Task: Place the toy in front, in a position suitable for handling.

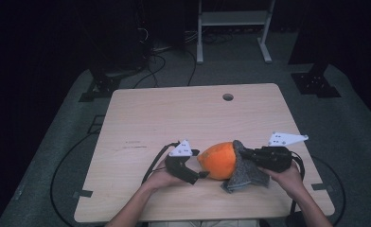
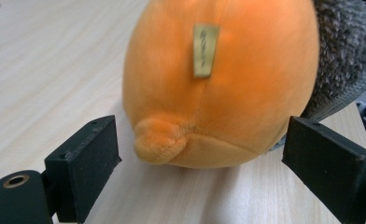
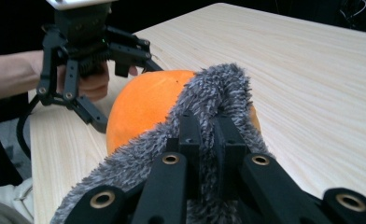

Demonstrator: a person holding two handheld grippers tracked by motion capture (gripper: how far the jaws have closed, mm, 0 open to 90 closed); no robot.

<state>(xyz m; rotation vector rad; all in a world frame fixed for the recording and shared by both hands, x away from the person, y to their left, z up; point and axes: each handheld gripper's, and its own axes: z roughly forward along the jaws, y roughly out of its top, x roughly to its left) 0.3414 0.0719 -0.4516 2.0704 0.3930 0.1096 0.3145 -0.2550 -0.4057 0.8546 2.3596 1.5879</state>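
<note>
While right fingers [image 3: 209, 135] clamp grey fur [image 3: 218, 88], orange plush [image 2: 218, 84] sits between parted left fingers [image 2: 85, 158].

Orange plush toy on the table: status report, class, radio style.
Left gripper jaws open, straddling orange plush toy. Right gripper shut on grey furry cloth draped over the toy. Nothing in the way.

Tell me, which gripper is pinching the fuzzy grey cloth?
The right gripper: its jaws are shut on the grey cloth draped over the orange plush. The left gripper is open, jaws either side of the plush.
</note>
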